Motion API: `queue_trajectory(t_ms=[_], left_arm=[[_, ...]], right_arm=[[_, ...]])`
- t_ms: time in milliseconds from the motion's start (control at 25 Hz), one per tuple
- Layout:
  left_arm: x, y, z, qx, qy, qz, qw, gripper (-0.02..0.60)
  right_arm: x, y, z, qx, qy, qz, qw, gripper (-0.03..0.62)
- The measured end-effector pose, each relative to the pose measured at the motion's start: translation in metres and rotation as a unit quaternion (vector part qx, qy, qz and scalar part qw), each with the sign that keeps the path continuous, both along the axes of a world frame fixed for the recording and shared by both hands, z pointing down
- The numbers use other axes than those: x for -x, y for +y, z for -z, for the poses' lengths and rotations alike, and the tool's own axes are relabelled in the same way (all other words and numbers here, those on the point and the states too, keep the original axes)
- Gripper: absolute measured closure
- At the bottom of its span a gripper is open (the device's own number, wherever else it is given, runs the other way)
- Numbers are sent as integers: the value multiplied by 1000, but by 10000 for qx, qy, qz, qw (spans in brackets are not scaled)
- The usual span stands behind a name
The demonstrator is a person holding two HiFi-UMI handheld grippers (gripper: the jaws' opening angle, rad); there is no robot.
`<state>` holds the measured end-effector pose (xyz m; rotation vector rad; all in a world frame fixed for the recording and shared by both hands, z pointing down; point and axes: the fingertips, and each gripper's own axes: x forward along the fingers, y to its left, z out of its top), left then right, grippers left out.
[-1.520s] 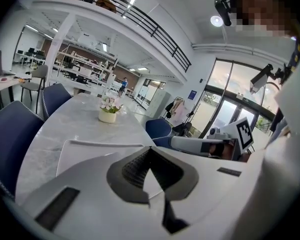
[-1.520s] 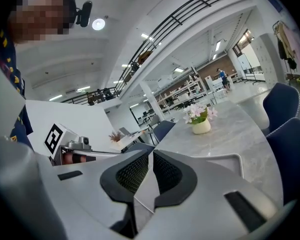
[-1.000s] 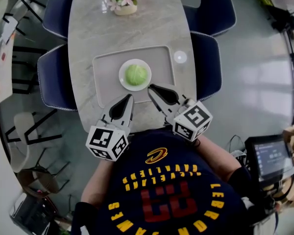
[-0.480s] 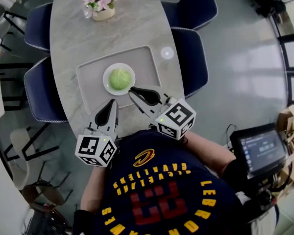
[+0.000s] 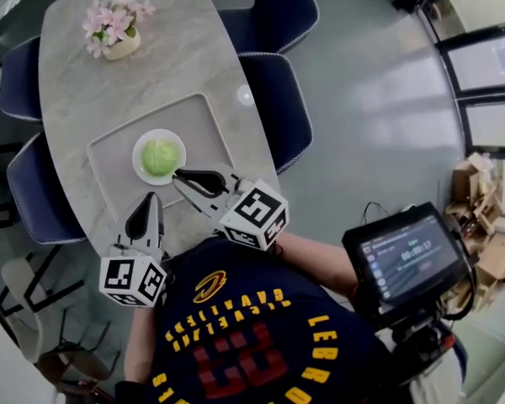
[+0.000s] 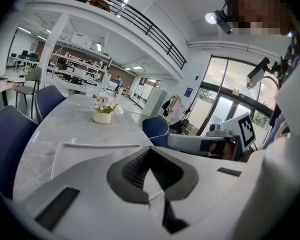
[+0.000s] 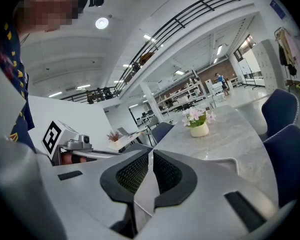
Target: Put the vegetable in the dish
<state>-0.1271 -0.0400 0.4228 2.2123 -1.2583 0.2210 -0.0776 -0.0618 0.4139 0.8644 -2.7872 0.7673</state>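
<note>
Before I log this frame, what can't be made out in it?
Head view: the small white disc beside the tray is too small to identify, and text on the screen is too small to read.
Left gripper view: the left gripper has its own shut jaws in front of the dish and vegetable, hiding both.
Right gripper view: the right gripper hides them the same way with its shut jaws.

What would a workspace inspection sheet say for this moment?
Surface: marble table with a tray on it.
Job's things: green vegetable sits in the white dish on the tray.
Clutter: flower pot, small white disc.
Grippers: left gripper and right gripper both shut, empty.
Cables: thin cable by the tablet.
Surroundings: blue chairs, cardboard boxes.
</note>
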Motion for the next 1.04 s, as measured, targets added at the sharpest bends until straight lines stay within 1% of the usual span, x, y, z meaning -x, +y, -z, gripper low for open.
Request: queue_trajectory(t_ms=[200,360,1040], left_arm=[[-18,-5,-3,-48,100,-148,9998,581],[-9,-2,2,24,21,-98,9999,581],[-6,-1,2,53,25,-74,10000,581]], right_arm=[[-13,1,-1,-54,169,28,9998,557],[-2,3,2,-14,102,90,9999,557],[0,2,1,-3,144,74,9999,557]])
